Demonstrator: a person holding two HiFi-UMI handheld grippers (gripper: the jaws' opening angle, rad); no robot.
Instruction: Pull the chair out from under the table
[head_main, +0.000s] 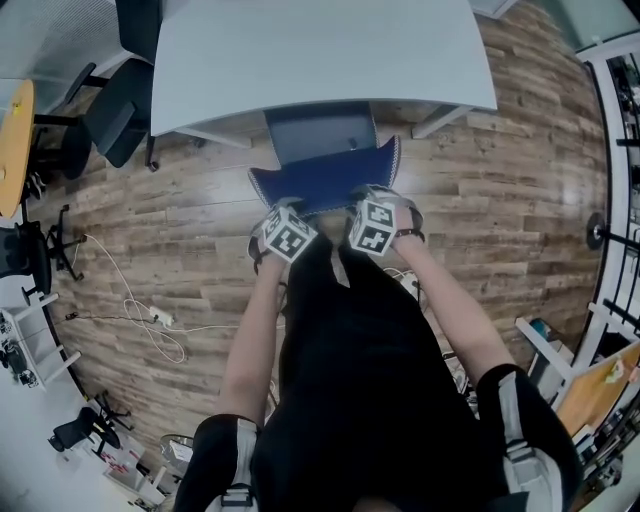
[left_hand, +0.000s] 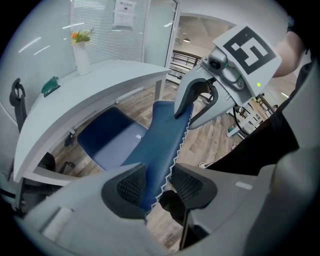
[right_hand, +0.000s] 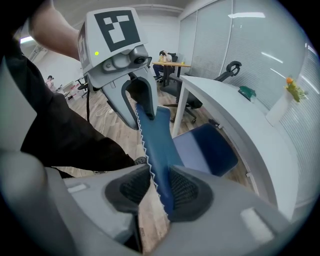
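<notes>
Looking down from the head view, the white table (head_main: 320, 50) fills the 12 o'clock side and the blue chair (head_main: 322, 178) sits right against its near edge. The seat (left_hand: 107, 137) is partly tucked under the tabletop, and the backrest (left_hand: 160, 135) stands clear of it on the person's side.

Both tongs are on the top edge of that backrest. The left gripper (left_hand: 157, 182) takes the 9 o'clock end; in its own view the blue panel with the white zigzag stitching runs right between the pads, which are clamped on it. The right gripper (right_hand: 152, 187) takes the 3 o'clock end, same deal: backrest edge between the pads, pressed flat against the far pad, jaws closed onto it. Each gripper view also catches the other gripper biting the same edge further along, marker cube on top.

Both grippers point steeply down, and the person's arms reach forward from a black top.

Other stuff: a wood plank floor (head_main: 180, 230) all round, a loose white cable (head_main: 150, 320) at about 8 o'clock, dark office chairs (head_main: 115, 120) at 10 o'clock, and a white vase (left_hand: 81, 56) with flowers on the table.
</notes>
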